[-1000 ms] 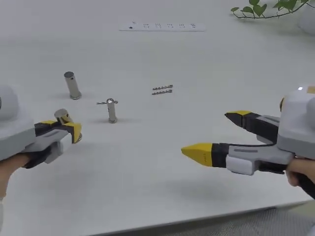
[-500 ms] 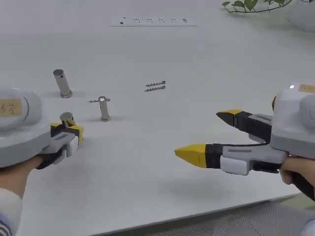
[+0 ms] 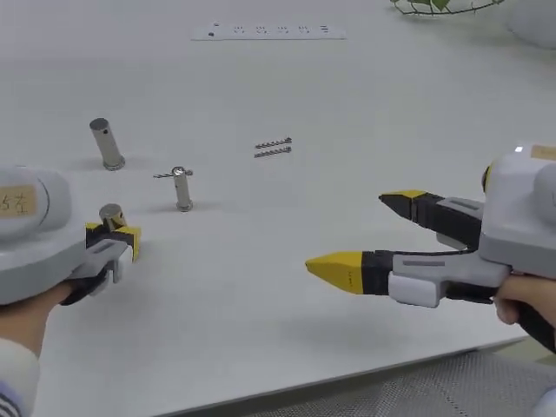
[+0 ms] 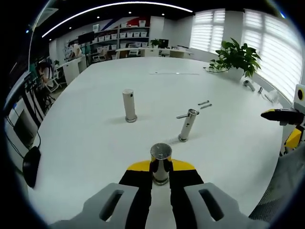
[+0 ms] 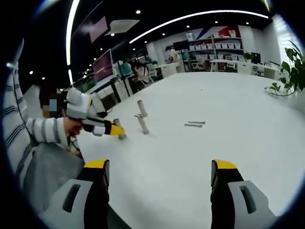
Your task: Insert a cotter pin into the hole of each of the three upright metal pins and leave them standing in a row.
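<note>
Three short upright metal pins stand at the table's left. The far pin (image 3: 106,143) (image 4: 128,105) is bare. A cotter pin sticks sideways through the middle pin (image 3: 182,187) (image 4: 187,125). The near pin (image 3: 110,216) (image 4: 161,162) sits between the yellow tips of my left gripper (image 3: 113,241) (image 4: 161,171), which is shut on it. Two loose cotter pins (image 3: 273,148) (image 5: 194,124) lie side by side toward the table's middle. My right gripper (image 3: 358,231) (image 5: 160,164) hovers open at the right, well short of the cotter pins, with nothing in it.
A white power strip (image 3: 268,32) lies at the far edge, and a plant (image 3: 443,7) sits at the back right. The table's front edge (image 3: 347,382) runs just below the right gripper. A person's striped sleeve (image 5: 45,131) holds the left gripper.
The head camera has shifted, sliding the scene left. My left gripper has drawn its pin slightly nearer to me, and the pin now looks more upright. The right gripper has barely moved.
</note>
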